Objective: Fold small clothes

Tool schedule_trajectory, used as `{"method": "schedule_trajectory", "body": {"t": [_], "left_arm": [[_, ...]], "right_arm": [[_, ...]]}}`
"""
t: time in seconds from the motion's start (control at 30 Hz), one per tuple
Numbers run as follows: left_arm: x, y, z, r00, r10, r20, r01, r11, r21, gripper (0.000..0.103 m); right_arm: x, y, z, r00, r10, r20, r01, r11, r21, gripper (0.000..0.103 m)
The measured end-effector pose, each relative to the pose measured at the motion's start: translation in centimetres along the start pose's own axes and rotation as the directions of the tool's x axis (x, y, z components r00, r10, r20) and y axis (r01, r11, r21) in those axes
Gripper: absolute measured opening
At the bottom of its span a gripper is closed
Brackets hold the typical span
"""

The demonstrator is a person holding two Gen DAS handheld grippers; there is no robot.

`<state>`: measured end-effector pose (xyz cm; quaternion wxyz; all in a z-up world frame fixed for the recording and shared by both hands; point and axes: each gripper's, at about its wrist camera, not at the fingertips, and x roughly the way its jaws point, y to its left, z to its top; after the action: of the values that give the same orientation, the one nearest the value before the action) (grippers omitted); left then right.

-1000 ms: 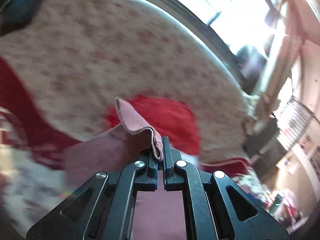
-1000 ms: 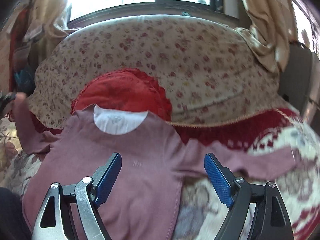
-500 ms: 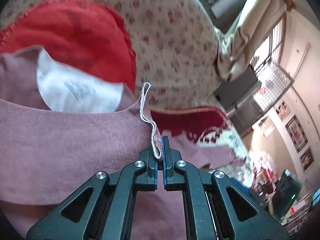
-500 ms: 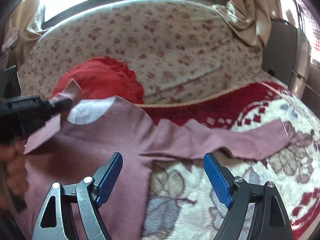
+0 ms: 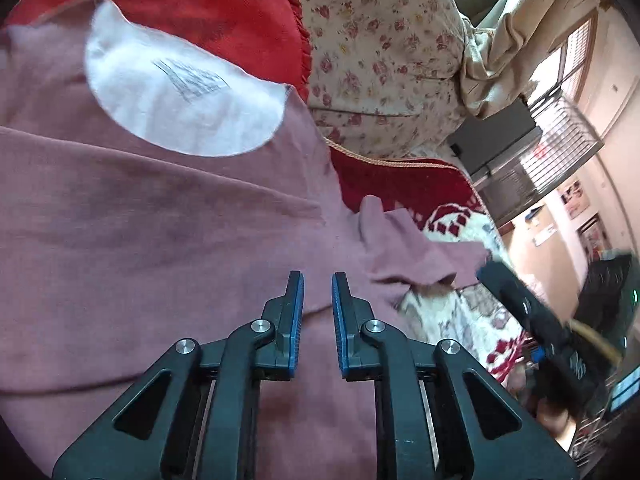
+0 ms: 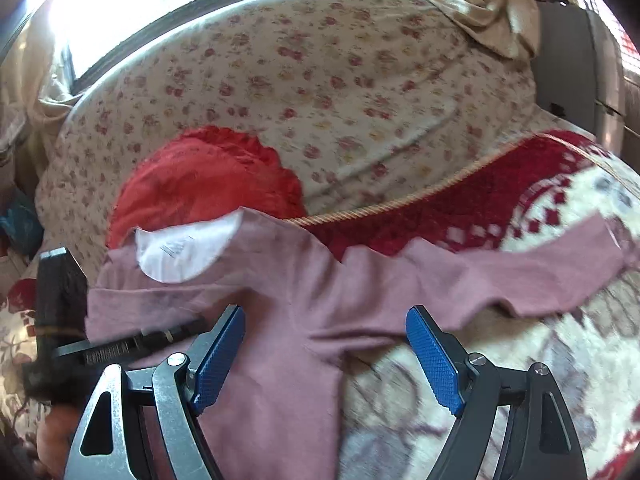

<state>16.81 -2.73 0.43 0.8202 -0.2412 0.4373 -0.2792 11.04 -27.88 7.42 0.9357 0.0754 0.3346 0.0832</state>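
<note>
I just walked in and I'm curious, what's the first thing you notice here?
A dusty-pink long-sleeved top lies spread across the patterned blanket, with one sleeve stretched out to the right. A bright red frilly cushion sits just behind its white-lined neck opening, against flowery fabric. In the left wrist view, the left gripper is opening, with nothing between its jaws.

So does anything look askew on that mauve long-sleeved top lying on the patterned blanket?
Yes. The mauve long-sleeved top is lopsided: one sleeve still stretches out across the red and cream blanket, while the other side is already folded in. Its shoulder also rides up onto the red ruffled cushion.
</note>
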Motion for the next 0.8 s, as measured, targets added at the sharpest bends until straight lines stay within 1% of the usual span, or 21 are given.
{"method": "schedule_trajectory", "body": {"t": [0.03,0.07,0.1,0.13,0.17,0.2,0.23,0.27,0.3,0.33,0.37,0.4,0.43,0.47,0.5,0.57,0.63,0.7,0.77,0.8], "left_arm": [[-0.8,0.1,0.0,1.0,0.007,-0.01,-0.007,1.0,0.001,0.012],[-1.4,0.2,0.0,1.0,0.015,-0.023,-0.015,1.0,0.005,0.012],[-2.4,0.4,0.0,0.999,0.033,-0.032,-0.033,0.999,0.013,0.012],[-3.8,0.7,0.0,0.997,0.072,-0.035,-0.072,0.997,0.02,0.012],[-5.1,1.2,0.0,0.994,0.108,-0.033,-0.107,0.994,0.019,0.013],[-5.9,1.7,-0.1,0.991,0.132,-0.028,-0.131,0.991,0.016,0.016],[-7.6,2.5,0.0,0.984,0.176,-0.004,-0.176,0.984,0.01,0.024],[-8.7,3.1,0.0,0.977,0.211,0.025,-0.212,0.977,0.008,0.033],[-10.0,3.6,0.0,0.966,0.25,0.071,-0.251,0.968,0.002,0.036],[-11.5,4.4,-0.1,0.947,0.291,0.139,-0.293,0.956,-0.008,0.039],[-12.3,4.9,-0.3,0.932,0.311,0.184,-0.313,0.95,-0.019,0.039],[-13.2,5.6,-0.5,0.908,0.352,0.227,-0.349,0.936,-0.052,0.039],[-13.7,6.2,-0.5,0.888,0.391,0.244,-0.38,0.92,-0.092,0.039],[-14.1,6.7,-0.4,0.877,0.404,0.258,-0.387,0.915,-0.118,0.039],[-14.5,7.2,-0.2,0.867,0.414,0.277,-0.388,0.91,-0.146,0.039],[-14.9,7.6,0.0,0.842,0.454,0.291,-0.422,0.891,-0.171,0.039],[-14.9,7.9,0.1,0.821,0.493,0.288,-0.458,0.87,-0.181,0.039],[-15.0,8.7,0.0,0.816,0.508,0.275,-0.464,0.86,-0.213,0.039],[-15.5,9.7,0.0,0.818,0.512,0.263,-0.456,0.855,-0.247,0.039],[-15.6,10.4,-0.1,0.819,0.516,0.253,-0.449,0.849,-0.278,0.039]], "right_arm": [[0.9,0.2,0.5,0.998,0.056,-0.018,-0.056,0.998,0.006,0.081],[1.6,0.1,0.7,0.995,0.094,-0.031,-0.093,0.995,0.018,0.081],[3.0,0.0,1.0,0.983,0.173,-0.061,-0.17,0.984,0.057,0.081],[4.2,-0.3,1.2,0.97,0.226,-0.089,-0.218,0.972,0.093,0.081],[5.0,-0.4,1.2,0.962,0.253,-0.105,-0.24,0.963,0.123,0.081],[6.5,-0.9,1.2,0.939,0.315,-0.138,-0.287,0.939,0.191,0.081],[7.8,-1.0,1.1,0.913,0.369,-0.174,-0.324,0.915,0.241,0.079],[8.9,-1.1,0.9,0.89,0.408,-0.204,-0.343,0.894,0.288,0.072],[9.8,-1.3,0.7,0.878,0.423,-0.225,-0.341,0.882,0.327,0.071],[10.2,-1.5,0.6,0.872,0.428,-0.238,-0.334,0.875,0.35,0.07],[11.0,-1.9,0.2,0.861,0.44,-0.253,-0.321,0.859,0.4,0.069],[11.4,-2.2,-0.1,0.85,0.458,-0.262,-0.32,0.842,0.434,0.069],[11.9,-2.4,-0.4,0.832,0.48,-0.278,-0.32,0.824,0.467,0.069],[12.4,-2.4,-0.9,0.808,0.507,-0.302,-0.318,0.805,0.501,0.069],[12.8,-2.3,-1.3,0.787,0.522,-0.329,-0.311,0.796,0.519,0.07],[12.8,-2.3,-1.4,0.782,0.524,-0.338,-0.306,0.794,0.525,0.069],[13.1,-2.5,-1.6,0.77,0.541,-0.337,-0.306,0.777,0.55,0.069],[13.4,-2.6,-1.7,0.767,0.554,-0.323,-0.304,0.758,0.577,0.069],[13.9,-2.6,-1.5,0.762,0.568,-0.311,-0.315,0.745,0.588,0.069],[14.1,-2.6,-1.4,0.758,0.583,-0.293,-0.328,0.729,0.601,0.069]]}}
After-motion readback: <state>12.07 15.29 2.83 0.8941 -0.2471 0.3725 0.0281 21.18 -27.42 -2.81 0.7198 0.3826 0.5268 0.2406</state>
